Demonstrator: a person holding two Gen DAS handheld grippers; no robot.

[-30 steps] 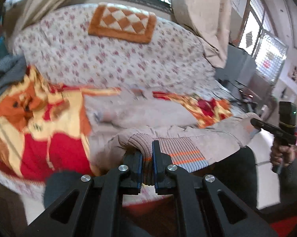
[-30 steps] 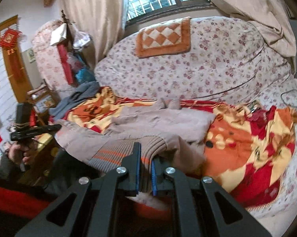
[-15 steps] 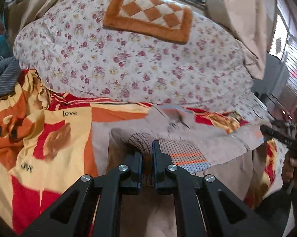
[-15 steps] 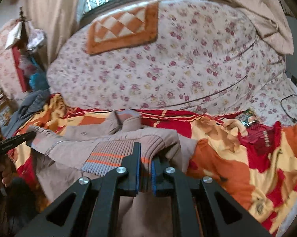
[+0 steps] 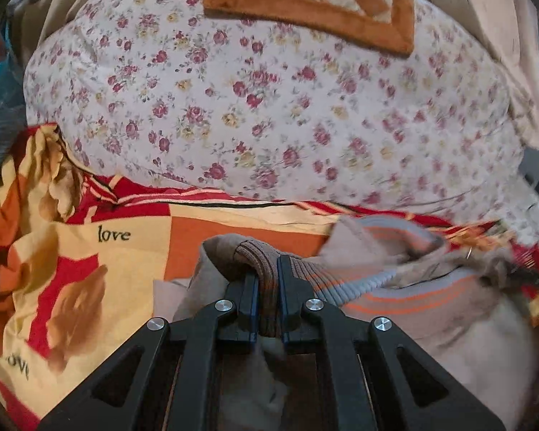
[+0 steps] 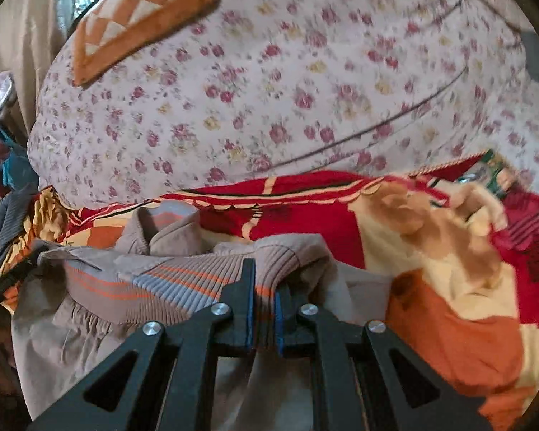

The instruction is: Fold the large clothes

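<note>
Both jaws clamp the jacket's ribbed hem: left gripper, right gripper. Risk: thick knit slips, fold lands crooked on blanket.

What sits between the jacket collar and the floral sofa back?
Only the red and orange blanket: its striped edge fills the stretch from the jacket collar to the floral sofa back. Clearest in the right wrist view; the left wrist view agrees.

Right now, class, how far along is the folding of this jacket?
Done: nothing looks finished. In hand: the left gripper and right gripper each clamp the jacket's ribbed hem, carried over toward the collar above the blanket. Left: laying it down and the further folds.
</note>
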